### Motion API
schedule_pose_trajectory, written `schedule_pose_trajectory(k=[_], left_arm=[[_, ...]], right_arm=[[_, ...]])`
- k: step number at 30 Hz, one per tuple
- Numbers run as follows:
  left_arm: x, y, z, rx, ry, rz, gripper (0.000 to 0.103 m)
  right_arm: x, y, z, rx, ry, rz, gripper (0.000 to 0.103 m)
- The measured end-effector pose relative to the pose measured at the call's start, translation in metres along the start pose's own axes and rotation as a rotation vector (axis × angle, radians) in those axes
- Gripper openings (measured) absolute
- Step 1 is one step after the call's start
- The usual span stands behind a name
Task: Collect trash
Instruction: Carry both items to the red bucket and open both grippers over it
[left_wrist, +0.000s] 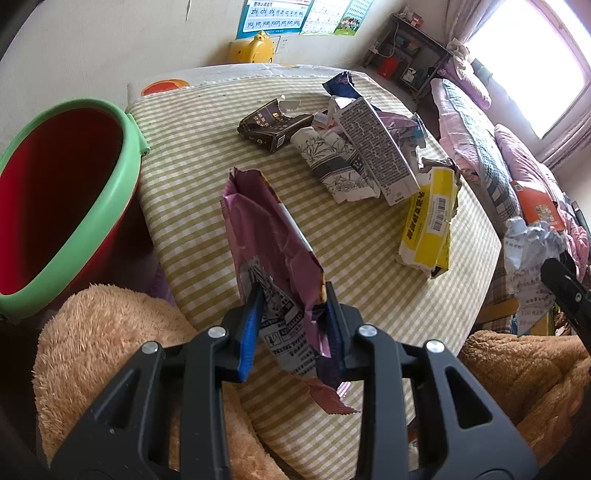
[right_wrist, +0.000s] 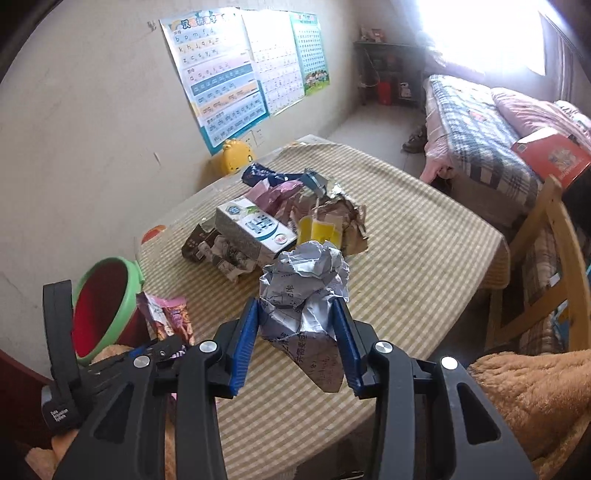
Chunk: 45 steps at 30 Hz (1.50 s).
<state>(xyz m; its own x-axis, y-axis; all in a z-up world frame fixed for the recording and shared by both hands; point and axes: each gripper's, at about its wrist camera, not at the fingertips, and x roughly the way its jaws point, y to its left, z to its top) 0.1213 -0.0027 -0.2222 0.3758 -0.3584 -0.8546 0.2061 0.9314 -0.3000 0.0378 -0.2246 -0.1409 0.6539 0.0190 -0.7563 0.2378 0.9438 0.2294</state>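
The left gripper (left_wrist: 293, 295), a black two-finger tool with blue pads, is pointing steeply downward with its jaws narrowed and pressing on a crumpled purple foil snack wrapper (left_wrist: 269, 243), which it is holding clear of the surface. The right gripper (right_wrist: 297, 312), of the same black and blue build, is angling downward and clamping a crumpled ball of printed white paper (right_wrist: 306, 288) between its pads.

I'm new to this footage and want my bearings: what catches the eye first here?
Each gripper is shut on trash: the left gripper pinches a purple wrapper, the right gripper a crumpled paper ball. Behind them, torn cartons and wrappers lie heaped mid-table on the checked tablecloth. A red bucket with a green rim stands at the table's left edge.
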Motion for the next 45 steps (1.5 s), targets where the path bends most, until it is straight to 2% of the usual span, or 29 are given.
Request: schedule_pose_trajectory(k=[4,8,13,16,18,20,23,28,31,37,41,45], left_arm=[[-0.001,0.002,0.0,-0.001,-0.003,0.015,0.03],[-0.001,-0.001,-0.002,0.008,-0.006,0.036,0.03],[-0.005,-0.004,-0.001,0.006,-0.03,0.039,0.03],[-0.019,0.0,0.003,-0.033,-0.072,0.008,0.03],[-0.039,0.009,0.011,-0.078,-0.127,-0.021,0.03],[-0.058,0.018,0.021,-0.103,-0.182,-0.018,0.03],[-0.085,0.04,0.037,-0.137,-0.266,0.048,0.03],[-0.102,0.084,0.047,-0.173,-0.317,0.241,0.03],[-0.104,0.11,0.047,-0.198,-0.31,0.339,0.03],[-0.108,0.145,0.051,-0.224,-0.301,0.412,0.03],[-0.104,0.158,0.051,-0.249,-0.29,0.427,0.03],[-0.098,0.168,0.049,-0.275,-0.276,0.422,0.03]], right_arm=[[0.011,0.005,0.0,-0.013,0.014,0.038,0.039],[0.016,0.004,0.0,0.043,0.054,0.113,0.039],[0.003,0.014,0.004,0.039,0.023,0.163,0.039],[-0.002,0.021,0.009,0.001,-0.002,0.157,0.039],[-0.003,0.028,0.016,-0.02,0.0,0.182,0.039],[-0.002,0.039,0.024,-0.047,0.003,0.215,0.039],[0.002,0.058,0.034,-0.074,-0.008,0.276,0.04],[0.019,0.11,0.048,-0.124,-0.007,0.4,0.04],[0.032,0.144,0.05,-0.169,0.009,0.463,0.04],[0.061,0.198,0.037,-0.276,0.075,0.524,0.04],[0.077,0.226,0.025,-0.333,0.12,0.559,0.04],[0.089,0.236,0.018,-0.36,0.148,0.575,0.04]])
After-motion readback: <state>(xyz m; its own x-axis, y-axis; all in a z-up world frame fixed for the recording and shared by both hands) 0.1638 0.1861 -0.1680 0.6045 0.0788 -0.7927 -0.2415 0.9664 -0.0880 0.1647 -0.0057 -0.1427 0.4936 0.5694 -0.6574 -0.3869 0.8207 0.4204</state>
